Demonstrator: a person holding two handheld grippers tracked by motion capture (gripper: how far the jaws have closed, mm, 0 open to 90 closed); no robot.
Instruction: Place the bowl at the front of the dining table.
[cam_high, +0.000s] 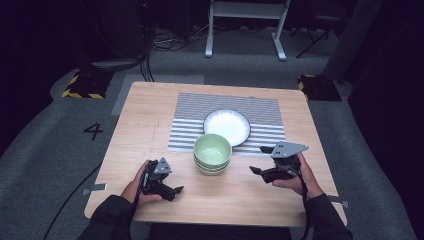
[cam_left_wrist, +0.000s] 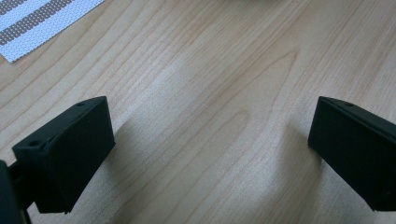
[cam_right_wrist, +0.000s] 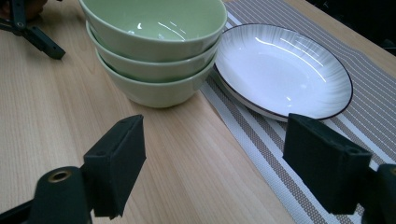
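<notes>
Green bowls (cam_high: 212, 152), three nested in one stack, sitting on bare wood at the near edge of the striped placemat (cam_high: 190, 112), roughly midway between both hands. Bench (cam_high: 145, 125) carrying everything, light wood. Placemat lying across the far middle of the bench. White plate (cam_high: 227, 126) with dark rim resting on the placemat, just behind the stack and touching or nearly touching it; contact not resolvable.

Right hand-held gripper (cam_high: 261, 160) hovering to the right of the stack, jaws spread wide and empty, aiming leftward and slightly forward at the bowls. In the right gripper view, stack (cam_right_wrist: 156, 51) lying ahead and left of the gap between the jaws, plate (cam_right_wrist: 285, 70) ahead and right.

Left hand-held gripper (cam_high: 175, 191) resting low at the near left, jaws likewise parted with nothing between, pointing across bare wood below the stack.

Judging: right side standing slightly nearer the top rim, so likely reaching first; stack round, no long axis, rim pinch from the right looking simplest.
</notes>
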